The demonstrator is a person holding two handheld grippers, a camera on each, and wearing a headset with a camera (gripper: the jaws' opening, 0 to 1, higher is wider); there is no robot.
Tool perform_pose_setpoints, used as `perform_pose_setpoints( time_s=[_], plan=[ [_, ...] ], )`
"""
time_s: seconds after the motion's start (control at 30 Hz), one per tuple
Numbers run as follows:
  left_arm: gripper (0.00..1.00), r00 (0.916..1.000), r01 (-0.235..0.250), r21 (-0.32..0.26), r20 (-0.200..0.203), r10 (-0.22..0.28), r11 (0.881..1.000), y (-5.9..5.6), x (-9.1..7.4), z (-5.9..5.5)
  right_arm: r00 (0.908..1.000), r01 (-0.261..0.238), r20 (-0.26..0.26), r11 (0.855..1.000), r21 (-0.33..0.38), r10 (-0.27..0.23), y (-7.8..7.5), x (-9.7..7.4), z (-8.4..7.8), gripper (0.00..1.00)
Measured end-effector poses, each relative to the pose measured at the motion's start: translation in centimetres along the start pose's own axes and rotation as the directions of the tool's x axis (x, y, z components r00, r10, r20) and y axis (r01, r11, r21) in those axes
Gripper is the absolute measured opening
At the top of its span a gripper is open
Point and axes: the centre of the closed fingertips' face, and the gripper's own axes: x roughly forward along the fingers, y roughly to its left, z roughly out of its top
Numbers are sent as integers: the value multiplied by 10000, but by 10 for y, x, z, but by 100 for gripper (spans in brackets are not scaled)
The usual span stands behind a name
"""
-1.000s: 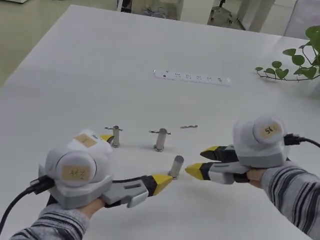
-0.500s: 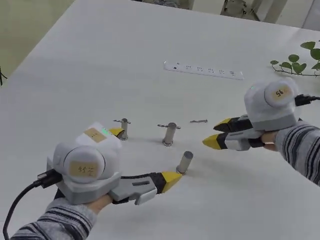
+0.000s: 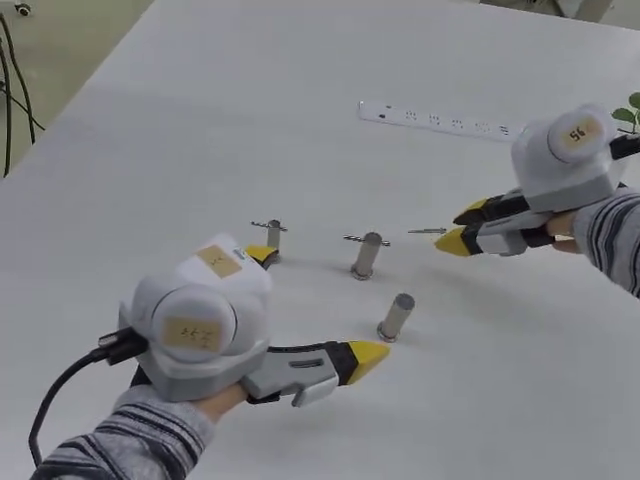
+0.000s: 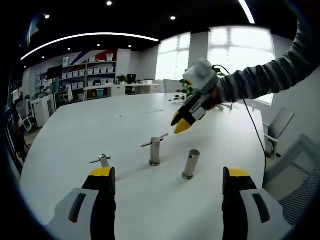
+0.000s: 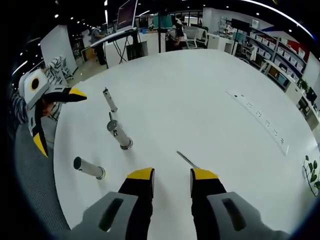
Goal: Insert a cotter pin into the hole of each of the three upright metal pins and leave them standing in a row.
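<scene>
- left gripper (image 3: 318, 302), head view: far jaw mostly behind its own housing. I get just a yellow tip, which covers the foot of the leftmost metal pin (image 3: 273, 235). Same pin's base is also behind a jaw tip in left gripper view.
- loose cotter pin (image 3: 427, 231), on bench just beside right gripper (image 3: 455, 229): too thin to tell loop end from legs. In right gripper view its near end slips behind a jaw.
- bare metal pin (image 3: 396, 316), closest to bench's near edge: can't make out cross-hole.
- power strip (image 3: 430, 121), twd far edge: right end hidden behind right gripper's housing, sockets too small to count.
- plant (image 3: 633, 106): cut by pic's right edge.
- cable (image 3: 60, 395) of left gripper: runs off bottom edge.
</scene>
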Motion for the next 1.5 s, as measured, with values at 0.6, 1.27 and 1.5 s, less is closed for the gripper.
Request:
perform_pose_setpoints(
  time_s=[0.6,1.27,1.5],
  plan=[
    [87,9997,69,-109,-249,-71,9999,-1,0,-7,9945,-127,-1043,9966,-817,42,-42,36,-10,15],
    [86,9991,111,-148,-405,-117,9998,-1,1,-10,9854,-624,-1642,9926,-1043,447,-40,40,-17,4],
    [85,9990,110,-127,-425,-115,9999,-2,1,-10,9786,-1002,-1957,9774,-1861,631,-35,39,-17,1]
  ],
)
